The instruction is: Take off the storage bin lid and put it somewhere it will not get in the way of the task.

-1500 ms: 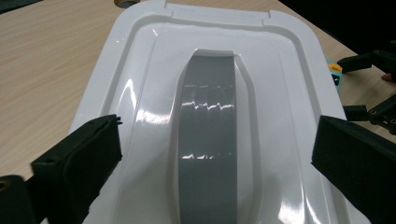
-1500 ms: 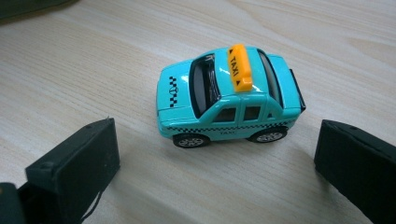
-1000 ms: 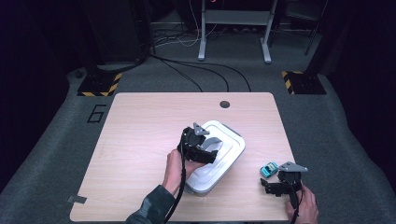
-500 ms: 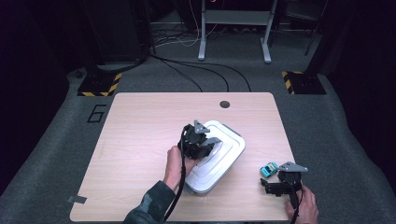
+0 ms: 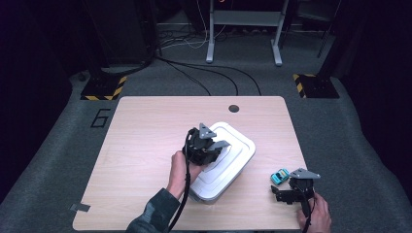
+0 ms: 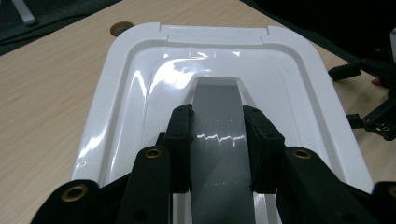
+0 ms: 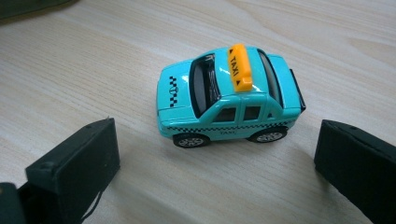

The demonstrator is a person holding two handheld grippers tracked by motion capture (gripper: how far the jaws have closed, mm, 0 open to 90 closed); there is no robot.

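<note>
The grey handle (image 6: 218, 140) of the white lid (image 5: 232, 154) is pinched, apparently firmly, by the left claw (image 6: 217, 133), while the right claw (image 7: 215, 163) is held spread before the toy taxi (image 7: 229, 95) near the worktop's (image 5: 145, 131) right edge.

lid (image 6: 116, 107): white, grey handle (image 6: 219, 121) | toy taxi (image 7: 229, 95): turquoise, orange sign, checkered stripe

In the left gripper view, the near end of the grey handle (image 6: 219, 154) was cut off by the bottom edge and its sides hidden behind the black jaws. The white lid (image 6: 116, 102) hid the container's contents. From the high view, the toy taxi (image 5: 279, 175) was too small to read.
</note>
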